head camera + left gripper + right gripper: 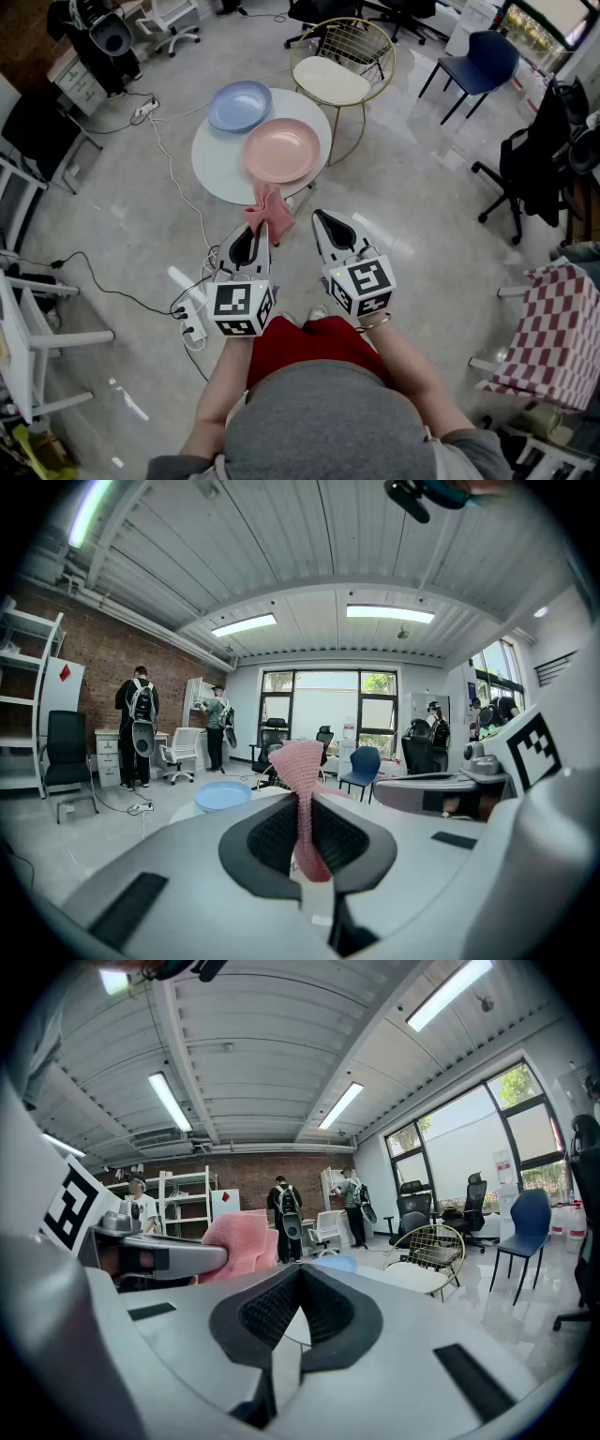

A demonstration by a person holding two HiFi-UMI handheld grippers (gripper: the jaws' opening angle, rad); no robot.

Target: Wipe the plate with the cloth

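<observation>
Pink plate point(281, 150) sits on the round white table point(217, 164), nr the front edge, w/ a blue plate point(239, 105) right behind it. Rims touching or overlapping, can't tell which. Both look bare.

The cloth point(269, 211), also pink, is in the left gripper point(253, 230): jaws clamped on a narrow fold, the rest bunched and sticking out past the tips. It's up in the air at about the table's near edge, not touching either plate. Right gripper point(325, 221) is just beside it, jaws together, nothing btwn them. Both point fwd at the table.

Step in hand, imo: cloth is gripped and this is the approach; wiping not yet begun. The task says one plate and there are two. Pink is nearer, so prob that one, but not certain.

Next move calls for reaching fwd and down, laying the loose bunch on the plate's inside, pressing lightly and sweeping round. The plate lies loose on the table and may slide, so the free right gripper could steady the rim. The pinch on the cloth is narrow; too much drag might pull it out.
</observation>
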